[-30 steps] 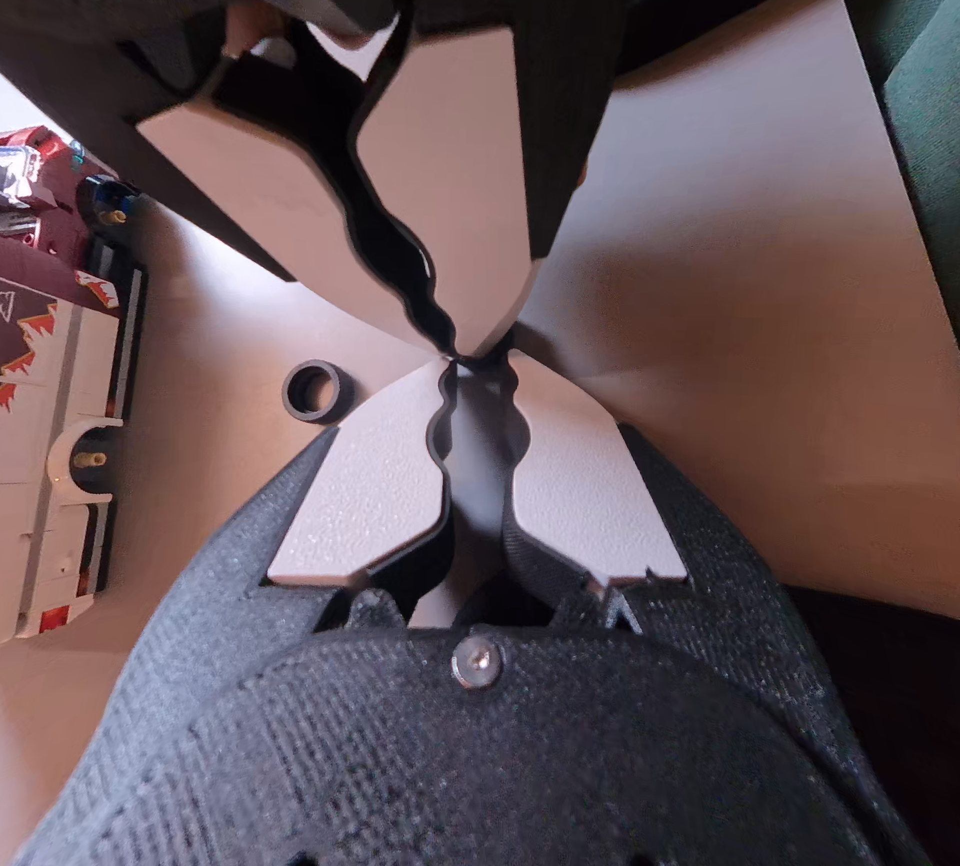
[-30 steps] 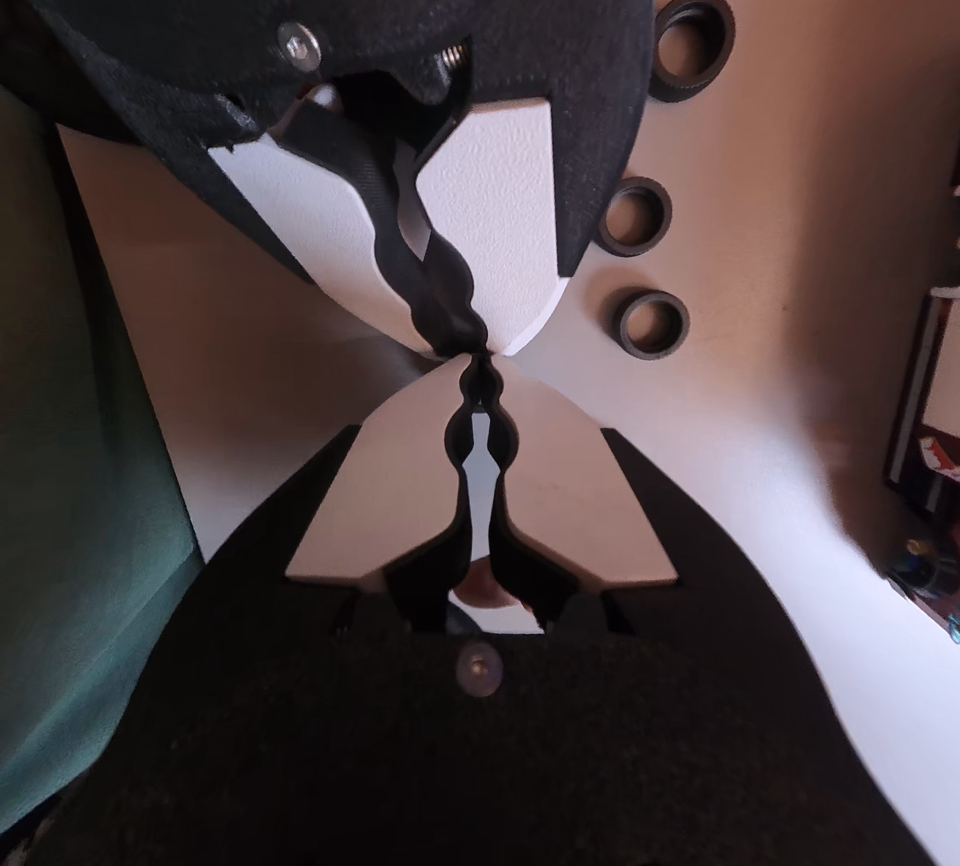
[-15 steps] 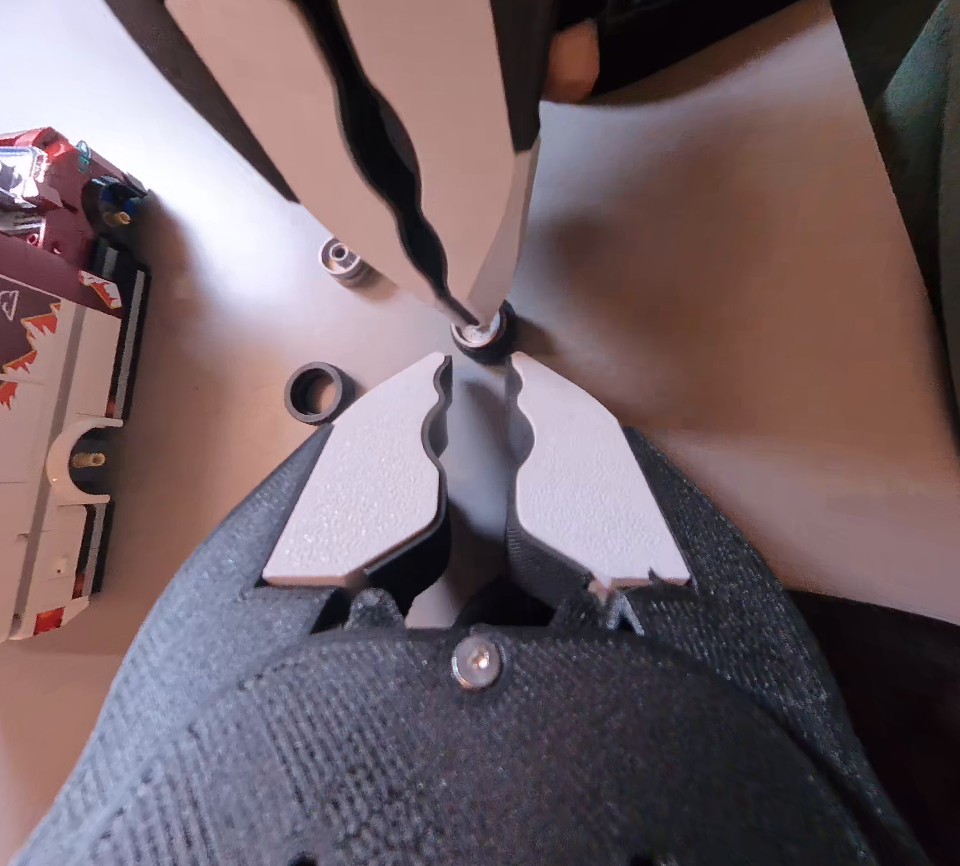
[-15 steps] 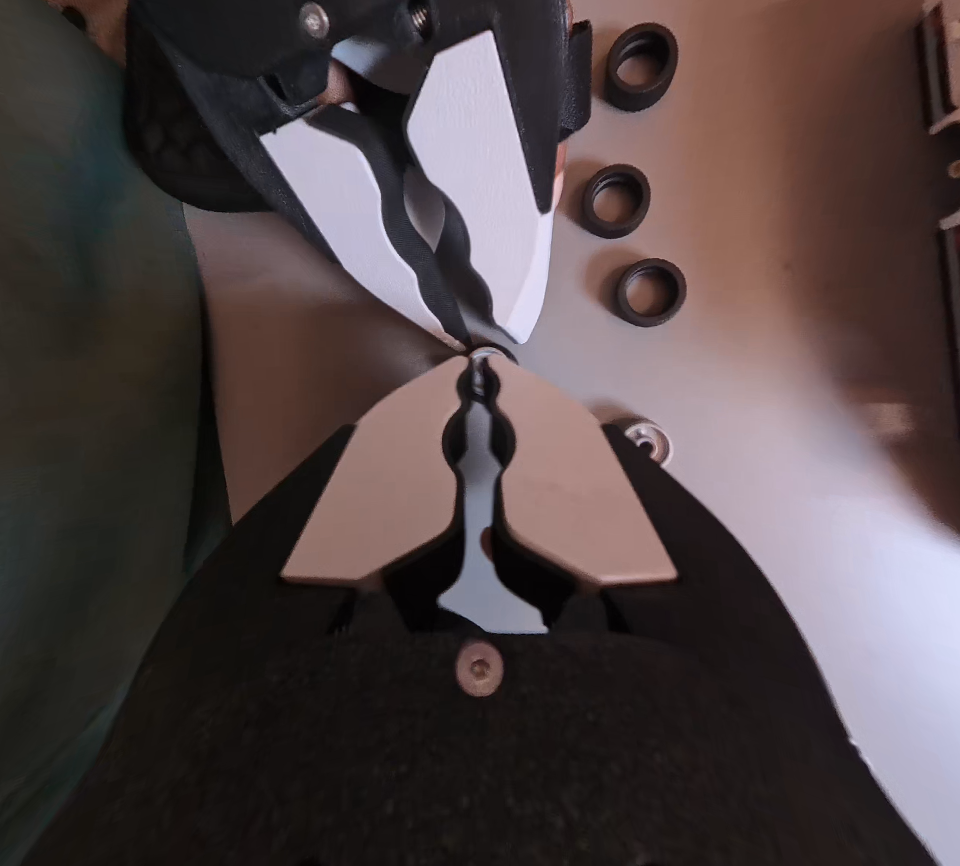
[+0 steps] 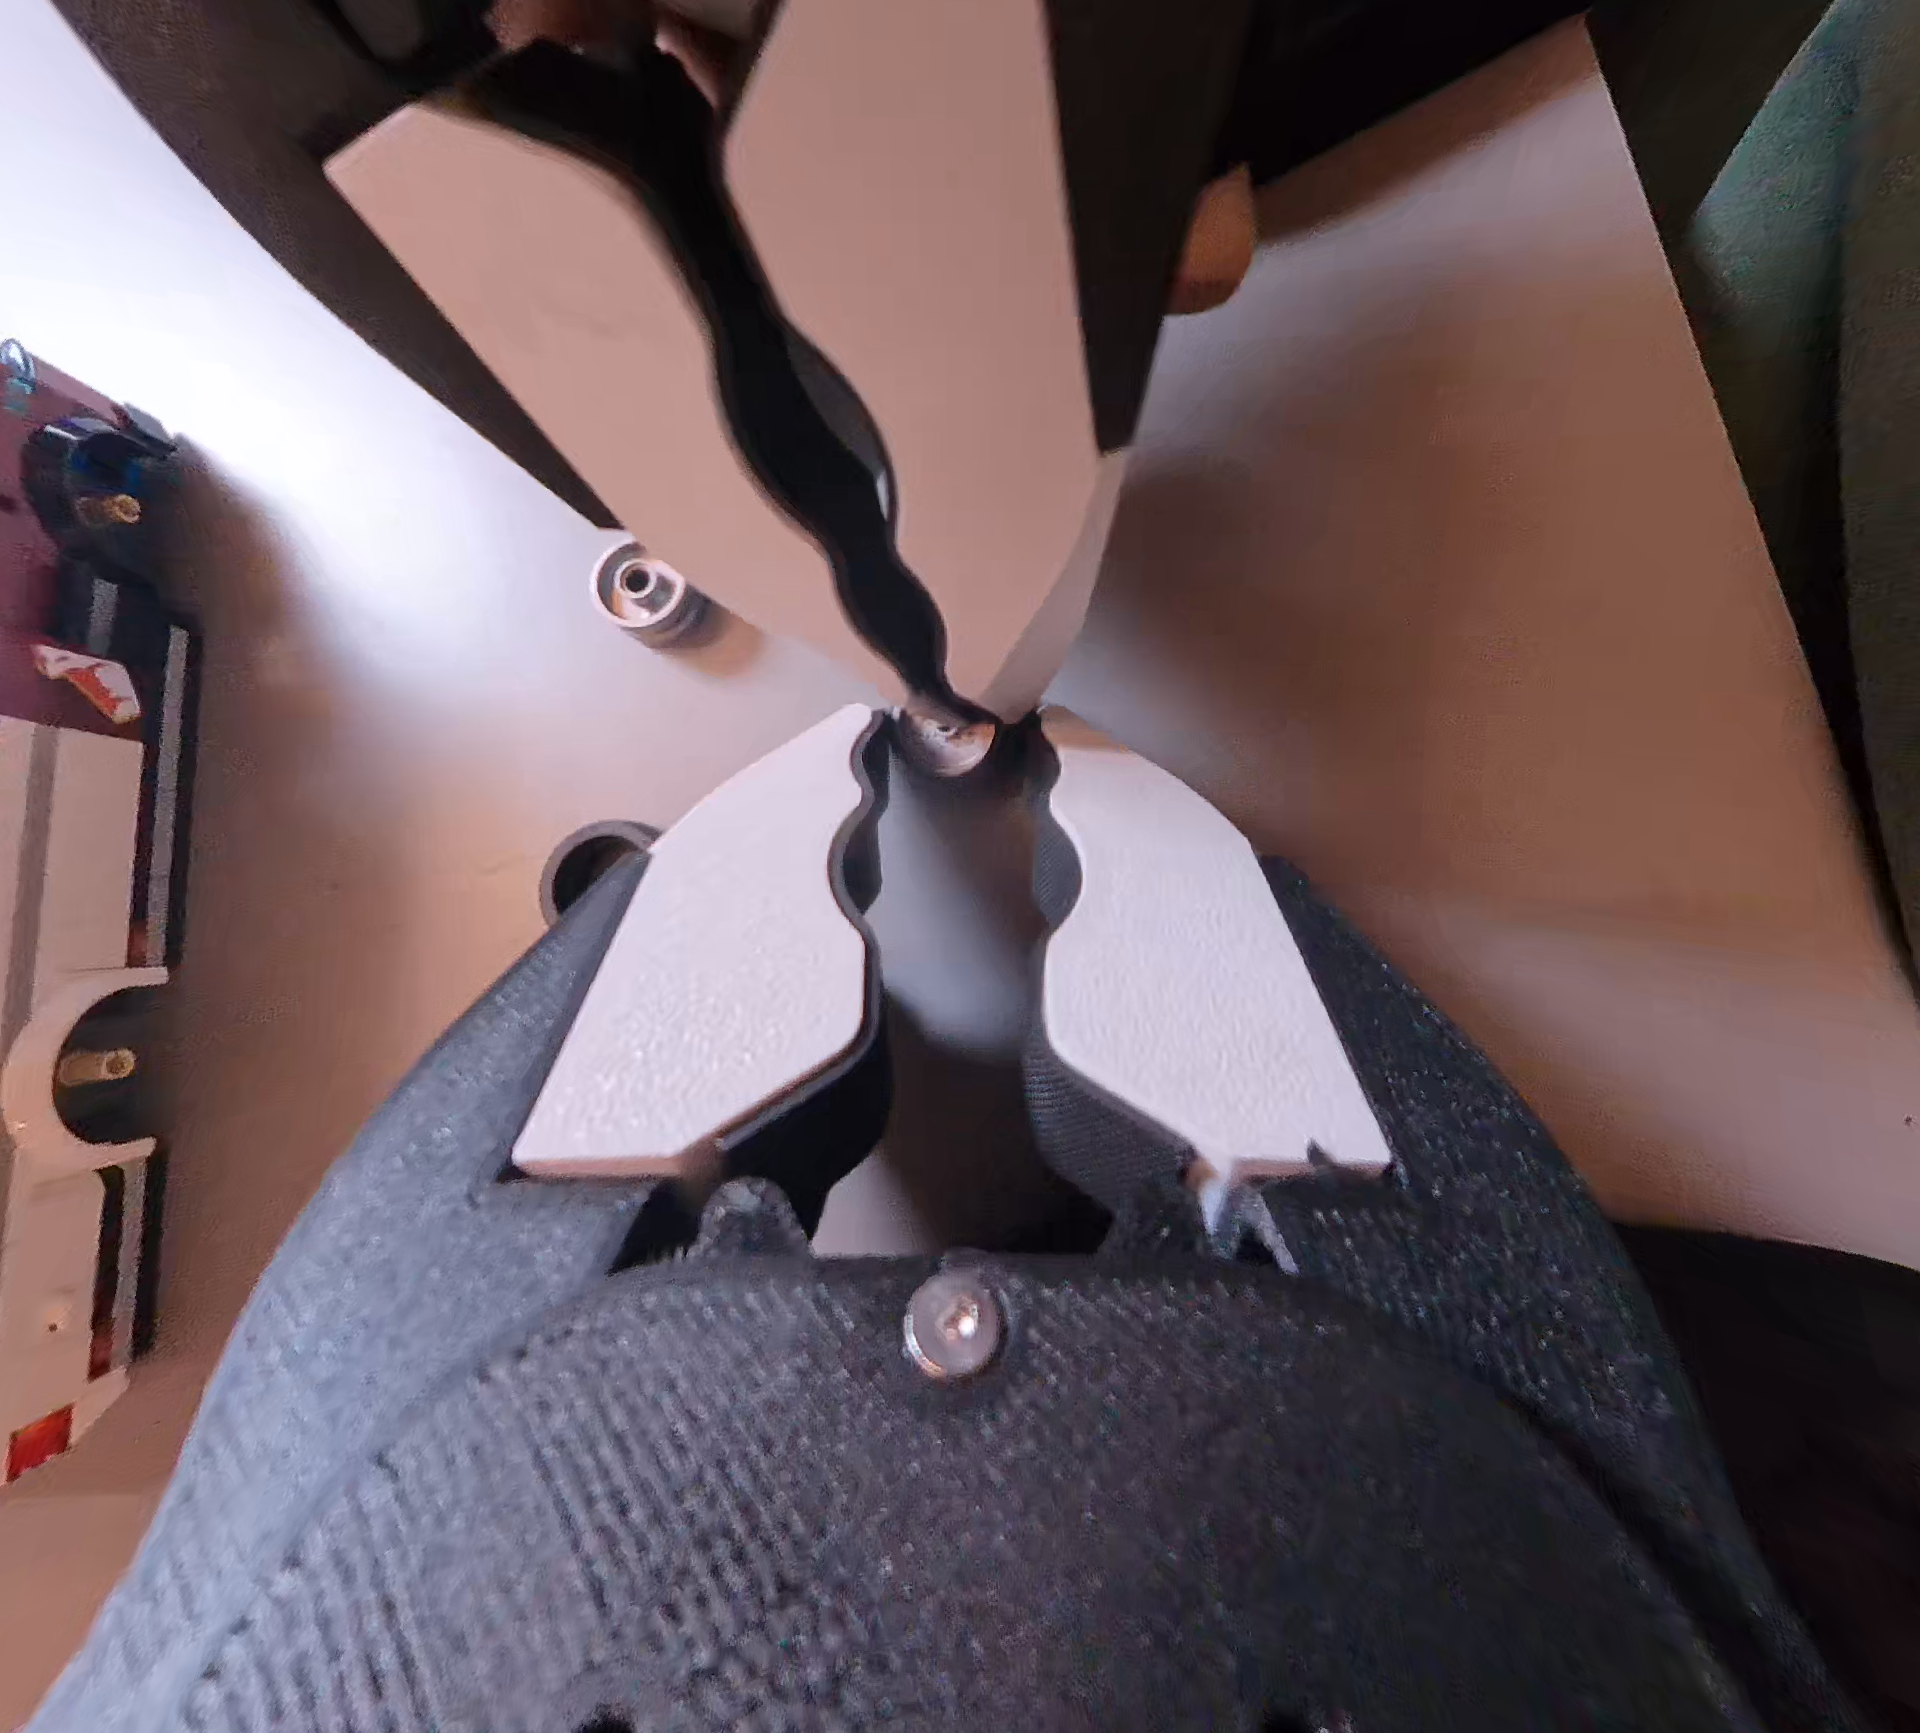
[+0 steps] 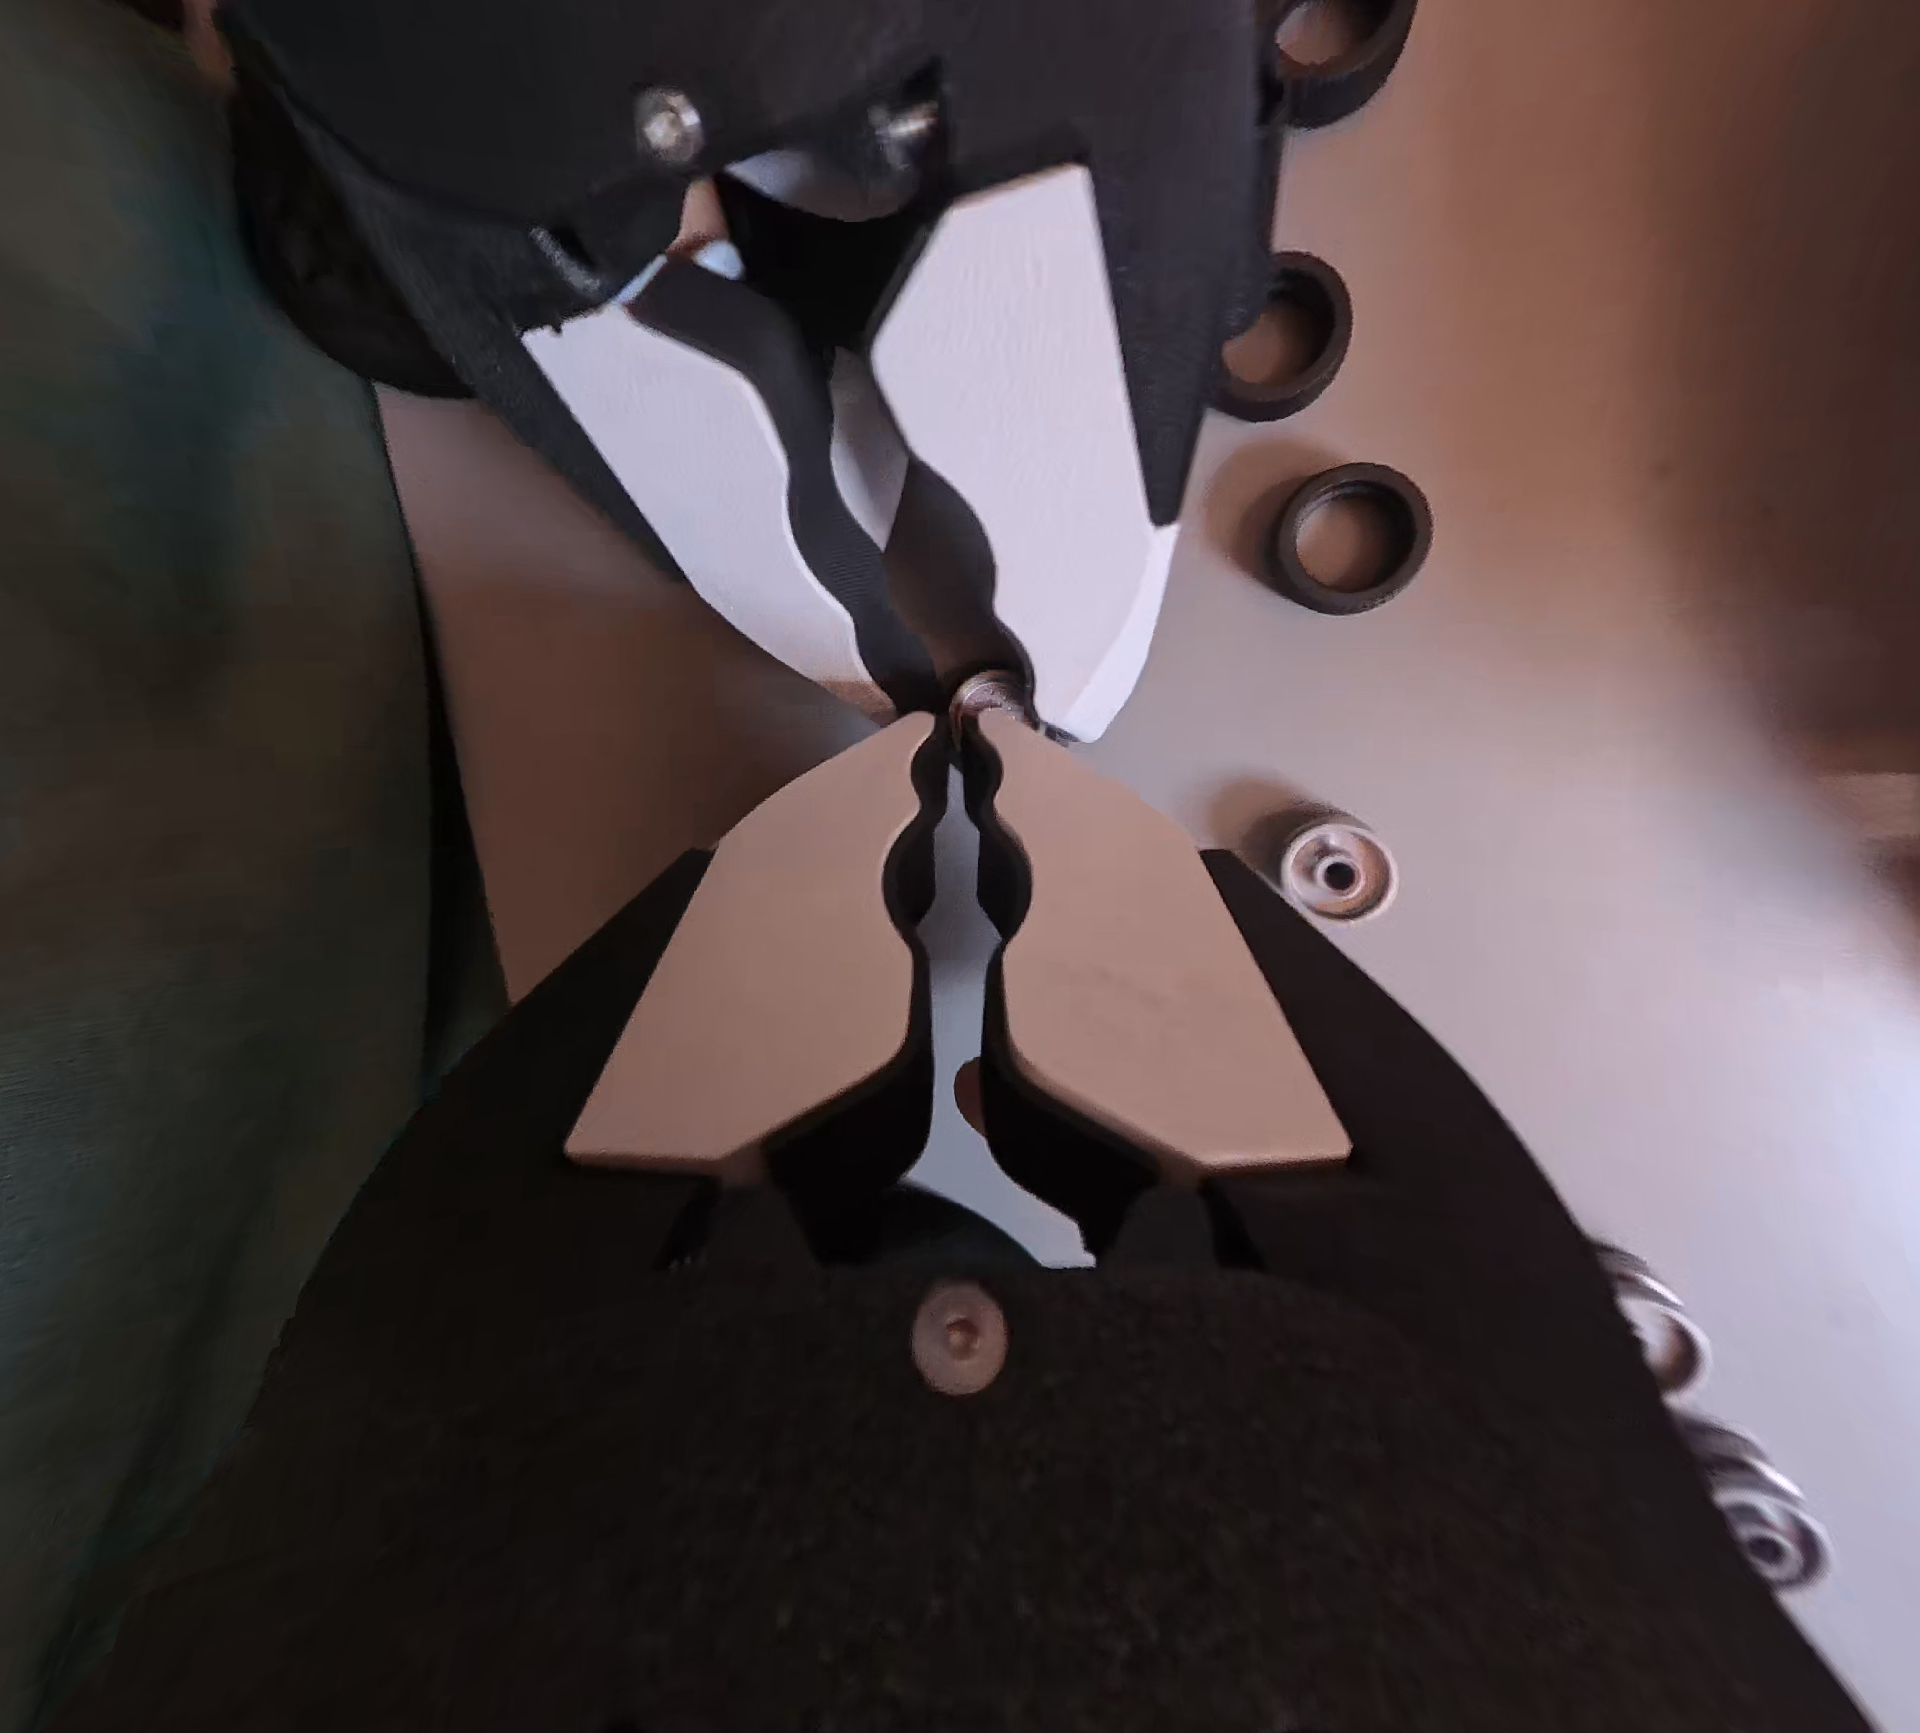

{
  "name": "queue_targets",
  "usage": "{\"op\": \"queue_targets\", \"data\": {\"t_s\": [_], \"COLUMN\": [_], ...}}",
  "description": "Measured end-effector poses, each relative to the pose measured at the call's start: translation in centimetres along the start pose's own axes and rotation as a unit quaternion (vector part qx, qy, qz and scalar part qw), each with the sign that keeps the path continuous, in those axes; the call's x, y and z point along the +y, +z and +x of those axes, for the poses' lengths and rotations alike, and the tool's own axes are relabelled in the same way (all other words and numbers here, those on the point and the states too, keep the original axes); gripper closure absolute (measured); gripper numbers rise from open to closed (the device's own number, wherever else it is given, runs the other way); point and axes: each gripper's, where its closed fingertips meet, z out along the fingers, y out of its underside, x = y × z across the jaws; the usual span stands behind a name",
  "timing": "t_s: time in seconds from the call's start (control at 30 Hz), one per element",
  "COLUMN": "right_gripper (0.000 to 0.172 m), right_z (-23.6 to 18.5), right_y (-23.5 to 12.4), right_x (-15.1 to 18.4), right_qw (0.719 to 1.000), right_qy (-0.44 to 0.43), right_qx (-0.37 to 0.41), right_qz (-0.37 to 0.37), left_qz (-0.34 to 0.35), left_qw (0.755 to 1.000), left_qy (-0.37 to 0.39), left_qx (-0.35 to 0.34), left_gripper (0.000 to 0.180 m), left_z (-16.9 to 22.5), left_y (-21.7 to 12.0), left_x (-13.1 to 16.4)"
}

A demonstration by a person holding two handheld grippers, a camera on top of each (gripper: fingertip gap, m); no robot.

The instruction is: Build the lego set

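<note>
Right gripper (image 6: pixel 961 727) jaws closed on small silver wheel hub (image 5: pixel 943 741); left gripper (image 5: pixel 961 733) jaws part-open around it, contact unclear. Hub axis faces left camera. Table (image 5: pixel 1455 644) right of hub open.

Matt plastic, shiny metal

We see a glossy metal hub (image 6: pixel 1337 874), matt black rubbery rings (image 6: pixel 1351 537), grainy pale fingers (image 5: pixel 727 987), a smooth table (image 5: pixel 1455 748).

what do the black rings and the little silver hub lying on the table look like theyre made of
Black rings: matte, dull, ridged on the outer face, no glint; probably rubber, like small tyres. Silver hub: bright, with sharp highlights and a centre hole; it looks like metal, though silver-coated plastic can't be ruled out. Table: smooth, pale, faintly glossy.
</note>
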Motion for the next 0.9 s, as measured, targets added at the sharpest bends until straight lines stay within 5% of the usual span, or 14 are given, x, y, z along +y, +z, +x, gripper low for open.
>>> {"op": "queue_targets", "data": {"t_s": [0.27,0.53,0.9], "right_gripper": [0.170,0.172,0.171], "right_z": [0.32,0.65,0.44], "right_y": [-0.30,-0.02,0.12], "right_x": [-0.19,0.16,0.47], "right_qw": [0.999,0.997,0.995], "right_qy": [0.034,-0.040,-0.054], "right_qx": [-0.018,0.039,0.071], "right_qz": [0.000,-0.060,-0.033], "left_qz": [0.005,0.007,0.014], "left_qw": [1.000,1.000,1.000], "left_qy": [-0.010,-0.012,0.012], "left_qx": [0.005,0.007,-0.004], "left_gripper": [0.155,0.155,0.155], "left_z": [0.01,0.10,0.24], "left_y": [-0.01,0.00,0.00], "left_x": [0.06,0.13,0.13]}}
